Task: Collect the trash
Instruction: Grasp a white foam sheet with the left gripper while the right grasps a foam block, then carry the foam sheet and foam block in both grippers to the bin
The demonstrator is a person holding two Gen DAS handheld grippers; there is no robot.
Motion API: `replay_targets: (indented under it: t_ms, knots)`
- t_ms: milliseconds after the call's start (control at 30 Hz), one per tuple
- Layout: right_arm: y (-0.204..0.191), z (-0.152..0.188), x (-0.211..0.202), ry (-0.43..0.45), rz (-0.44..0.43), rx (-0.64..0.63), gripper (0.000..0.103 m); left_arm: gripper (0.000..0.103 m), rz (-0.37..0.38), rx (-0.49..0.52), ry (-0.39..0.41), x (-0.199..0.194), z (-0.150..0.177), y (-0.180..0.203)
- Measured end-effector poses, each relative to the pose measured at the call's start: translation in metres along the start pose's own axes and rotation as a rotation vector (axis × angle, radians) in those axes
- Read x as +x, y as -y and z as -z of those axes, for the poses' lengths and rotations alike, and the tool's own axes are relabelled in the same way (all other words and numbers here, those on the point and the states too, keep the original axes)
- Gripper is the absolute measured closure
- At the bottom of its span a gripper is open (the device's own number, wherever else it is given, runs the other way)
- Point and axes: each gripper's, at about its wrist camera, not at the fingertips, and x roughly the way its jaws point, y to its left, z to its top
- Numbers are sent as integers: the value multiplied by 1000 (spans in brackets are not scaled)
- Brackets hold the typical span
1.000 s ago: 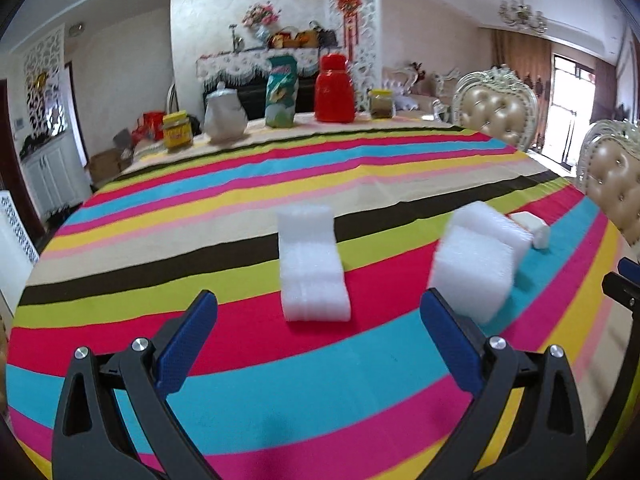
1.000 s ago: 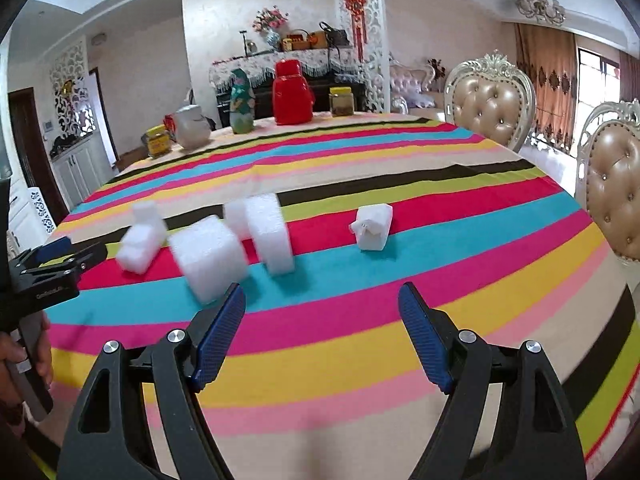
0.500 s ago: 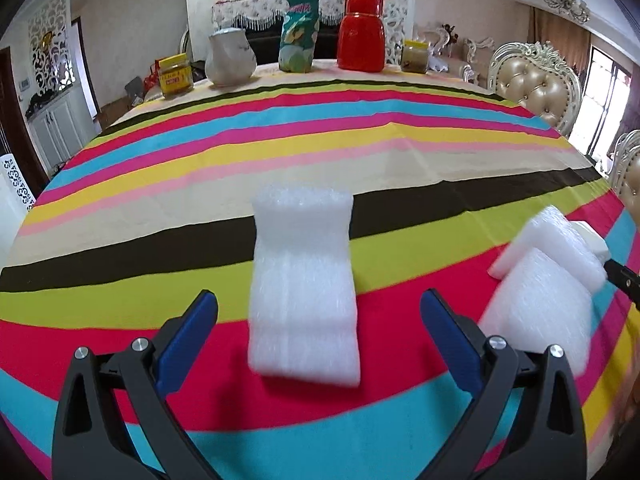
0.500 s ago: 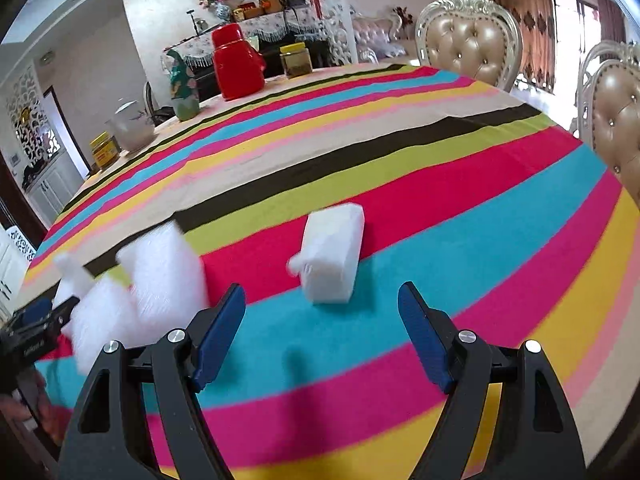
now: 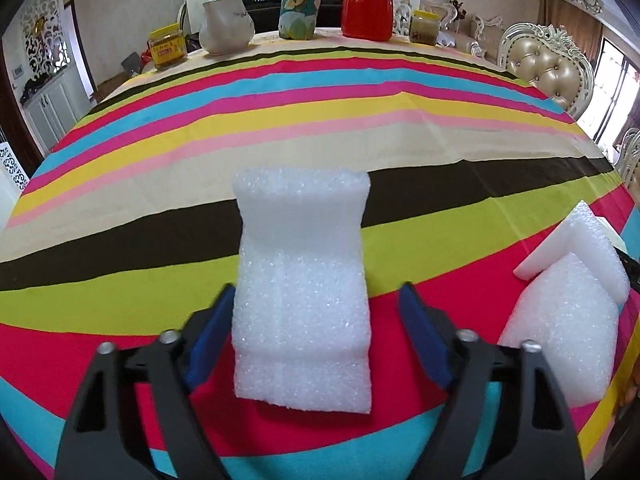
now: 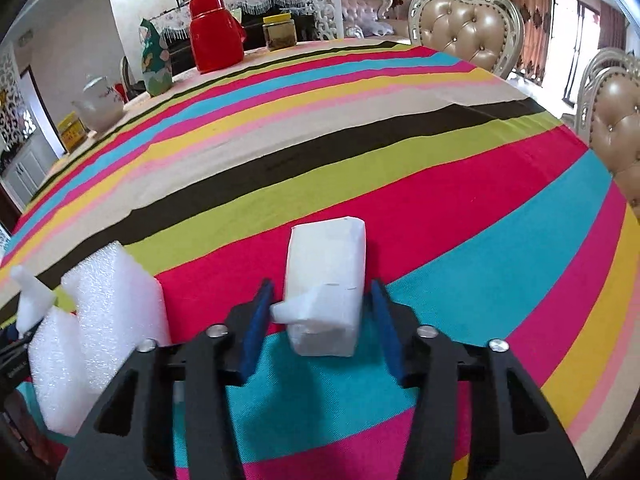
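Now left tongs (image 5: 316,320) astride stepped white foam block (image 5: 302,292) on striped worktop (image 5: 320,120), jaws just closing in, left pad touching foam, right pad apart, so no grip yet. Right tongs (image 6: 320,312) straddling small white foam chunk (image 6: 324,284) on red and blue stripes, jaws closing too, both pads just beside, not pressing. More foam pieces (image 6: 100,332) lying between both tongs.

Grainy white foam block (image 5: 302,296), matt woven tablecloth (image 5: 320,128) — glossy red jar (image 5: 367,0)
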Motion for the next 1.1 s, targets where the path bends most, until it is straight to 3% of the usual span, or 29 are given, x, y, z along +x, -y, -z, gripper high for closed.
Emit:
replay_targets:
  t_ms: [133, 367, 1100]
  knots:
    - [-4, 0, 2, -2, 38, -20, 69, 53, 3, 7, 14, -2, 0, 2]
    - [0, 2, -5, 16, 44, -5, 75, 54, 49, -42, 51, -11, 3, -9]
    - [-4, 120, -137, 153, -141, -50, 75, 54, 84, 31, 230, -140, 109, -7]
